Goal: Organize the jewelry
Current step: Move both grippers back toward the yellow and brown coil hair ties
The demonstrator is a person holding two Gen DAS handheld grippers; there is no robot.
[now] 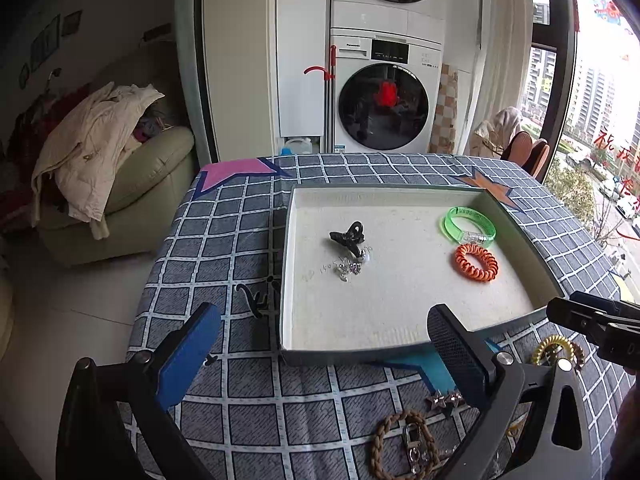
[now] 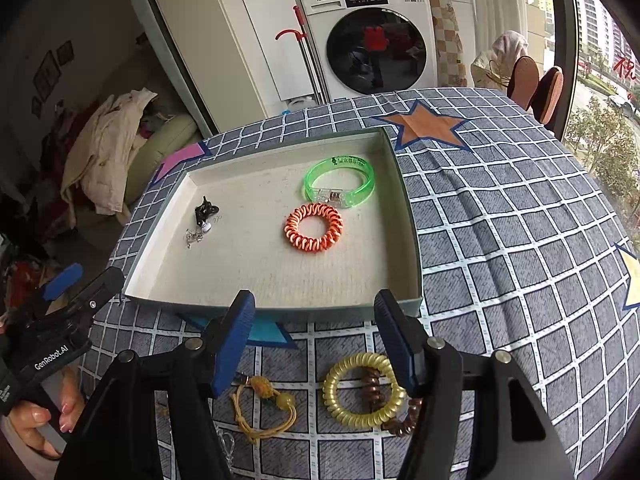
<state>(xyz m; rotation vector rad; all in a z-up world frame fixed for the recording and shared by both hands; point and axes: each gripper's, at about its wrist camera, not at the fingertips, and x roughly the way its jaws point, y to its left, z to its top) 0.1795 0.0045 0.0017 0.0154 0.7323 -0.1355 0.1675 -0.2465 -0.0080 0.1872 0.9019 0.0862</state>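
Note:
A shallow white-lined box [image 1: 288, 240] [image 2: 412, 240] lies on the checked tablecloth. Inside it are a green bangle [image 1: 470, 226] [image 2: 340, 184], an orange coil hair tie [image 1: 476, 262] [image 2: 314, 228], a black hair clip [image 1: 349, 235] [image 2: 206, 209] and small silver earrings [image 1: 349, 269] [image 2: 194, 236]. My left gripper [image 1: 324, 344] is open, empty, over the box's near-left corner. My right gripper [image 2: 314, 330] is open, empty, at the box's near edge. In front of the box lie a yellow coil tie [image 2: 362, 392] [image 1: 550, 346], a brown coil tie [image 2: 404, 424], a yellow beaded cord [image 2: 266, 404], a braided brown bracelet [image 1: 400, 444] and star studs [image 1: 444, 400].
A hand [image 2: 36, 420] grips the left tool's black handle [image 2: 44, 340] at the table's left edge. Beyond the table stand a washing machine [image 1: 384, 100], a red-handled mop [image 1: 330, 92] and a sofa with clothes [image 1: 104, 160]. A window is on the right.

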